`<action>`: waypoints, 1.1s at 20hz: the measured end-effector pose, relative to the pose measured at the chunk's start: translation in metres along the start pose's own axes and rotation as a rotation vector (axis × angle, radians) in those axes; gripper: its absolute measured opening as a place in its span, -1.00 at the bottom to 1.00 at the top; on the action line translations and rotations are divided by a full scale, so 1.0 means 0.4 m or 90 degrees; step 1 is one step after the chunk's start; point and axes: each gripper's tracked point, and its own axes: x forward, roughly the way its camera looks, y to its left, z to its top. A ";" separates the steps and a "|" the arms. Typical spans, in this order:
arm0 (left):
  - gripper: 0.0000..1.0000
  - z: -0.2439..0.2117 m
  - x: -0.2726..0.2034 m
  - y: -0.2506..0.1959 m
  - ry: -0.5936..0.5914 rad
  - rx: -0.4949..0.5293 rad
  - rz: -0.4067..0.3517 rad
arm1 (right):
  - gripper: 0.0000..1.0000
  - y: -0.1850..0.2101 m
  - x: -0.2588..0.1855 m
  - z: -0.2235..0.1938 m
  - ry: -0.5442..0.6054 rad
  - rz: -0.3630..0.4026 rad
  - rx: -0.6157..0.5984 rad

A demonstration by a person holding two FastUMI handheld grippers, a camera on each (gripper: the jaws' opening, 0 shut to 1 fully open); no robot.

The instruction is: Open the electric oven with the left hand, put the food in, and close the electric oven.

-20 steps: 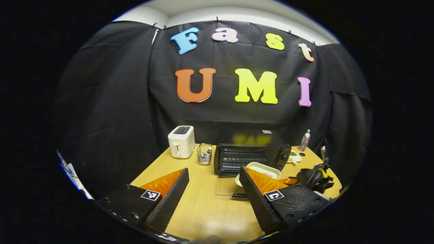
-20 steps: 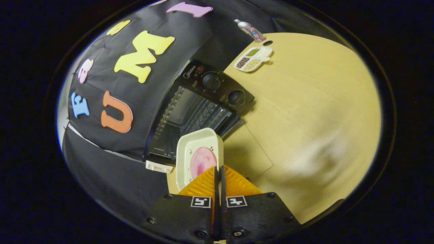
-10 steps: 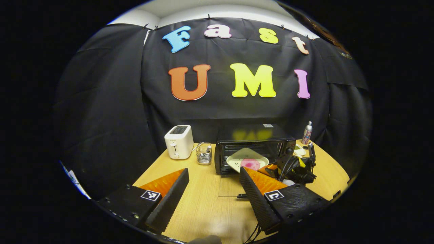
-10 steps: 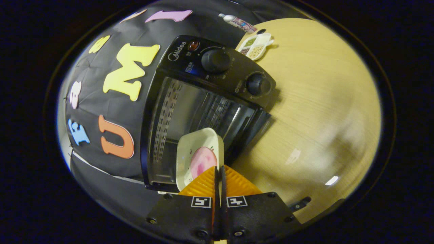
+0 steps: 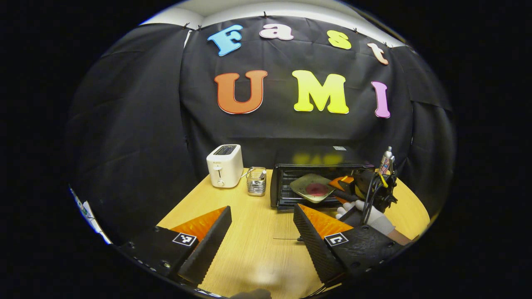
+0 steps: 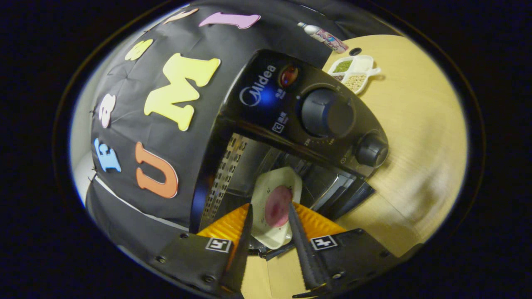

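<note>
Your right gripper (image 6: 268, 232) has its fingers spread apart w/ the dish (image 6: 274, 207) sitting between them at the oven (image 6: 291, 124) mouth. Fingers look parted, not pressing, so it reads as let go or about to; can't tell for sure whether the dish is fully resting on the rack. The pink food (image 6: 276, 205) is on the dish. In the left gripper view the dish (image 5: 312, 187) shows tilted in the oven (image 5: 318, 182) opening, w/ your gloved hand (image 5: 365, 214) just behind it.

Left gripper (image 5: 262, 232) hangs wide open over the table (image 5: 249, 249), holding nothing, well back from the oven.

Risks from here, imo:
- Dish sits at a tilt near the front edge. If it's only half on the rack it can tip out onto the door, or the food slides off.
- Pulling the right gripper back w/ a finger close by the rim could drag the dish out again.
- Closing the door before the dish is pushed deep enough would jam the door on the rim.
- Door lies flat and is hard to see; the left gripper could bump it rather than catch the handle.
</note>
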 end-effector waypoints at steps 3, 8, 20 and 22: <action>0.92 -0.002 0.007 -0.015 -0.008 0.006 -0.003 | 0.75 0.005 -0.089 0.025 0.024 -0.029 -0.098; 0.92 -0.040 0.009 -0.038 -0.005 0.034 -0.020 | 0.89 0.017 -0.323 0.165 0.000 -0.072 -0.341; 0.94 -0.327 0.076 -0.259 0.090 0.044 -0.106 | 0.90 0.072 -0.801 0.324 -0.062 -0.135 -0.579; 0.94 -0.390 0.092 -0.306 0.118 0.047 -0.126 | 0.90 0.070 -0.848 0.347 -0.072 -0.147 -0.591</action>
